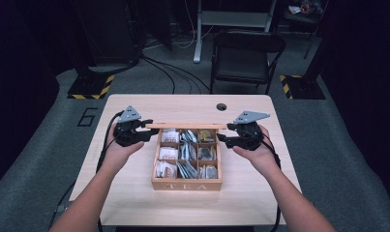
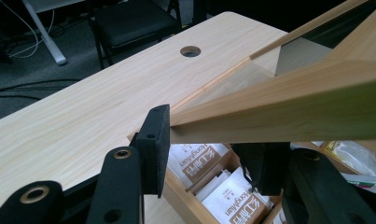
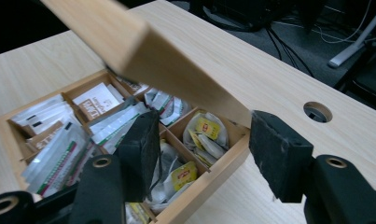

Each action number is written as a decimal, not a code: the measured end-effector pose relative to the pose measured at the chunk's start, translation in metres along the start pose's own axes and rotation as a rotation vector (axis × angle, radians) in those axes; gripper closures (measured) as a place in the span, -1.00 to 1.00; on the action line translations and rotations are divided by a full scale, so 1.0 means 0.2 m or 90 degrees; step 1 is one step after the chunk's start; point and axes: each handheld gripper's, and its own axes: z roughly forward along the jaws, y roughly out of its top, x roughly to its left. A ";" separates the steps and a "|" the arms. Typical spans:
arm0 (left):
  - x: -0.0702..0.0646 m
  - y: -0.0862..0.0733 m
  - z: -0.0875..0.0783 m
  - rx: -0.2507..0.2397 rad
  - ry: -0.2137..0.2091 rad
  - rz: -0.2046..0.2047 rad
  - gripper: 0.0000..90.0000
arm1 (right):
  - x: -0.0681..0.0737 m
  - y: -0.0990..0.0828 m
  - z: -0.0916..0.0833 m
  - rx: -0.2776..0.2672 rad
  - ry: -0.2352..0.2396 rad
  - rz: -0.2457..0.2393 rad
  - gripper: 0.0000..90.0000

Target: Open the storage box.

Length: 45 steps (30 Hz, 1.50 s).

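On the pale wooden counter (image 1: 134, 203), a wooden tea box (image 1: 187, 184) marked TEA on its front wall, standing between the two hands, its nine compartments packed with tea bags (image 1: 167, 154). Above the box's far edge, the hinged lid (image 1: 187, 126) raised — seen edge-on from the high view as a thin strip from claw to claw. At the lid's left end, the left claw (image 2: 209, 144), clamped across the lid's edge, one pad flat against its side, the other underneath. At the lid's right end, the right claw (image 3: 204, 149), jaws standing apart on either side of the lid's corner — pads not clearly pressing it, grip impossible to tell. Beyond the box, a round cable hole (image 1: 221, 107) in the counter.
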 end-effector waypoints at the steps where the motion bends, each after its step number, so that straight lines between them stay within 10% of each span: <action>1: 0.01 0.01 0.00 0.003 -0.002 0.002 0.24 | -0.01 0.00 0.01 0.001 -0.002 -0.001 -0.05; 19: 0.05 0.07 0.02 -0.003 -0.004 -0.019 0.26 | -0.14 -0.01 0.23 0.002 -0.025 0.046 0.02; 45: 0.10 0.12 0.04 -0.006 -0.006 -0.030 0.28 | -0.21 0.00 0.33 -0.020 -0.007 0.077 0.23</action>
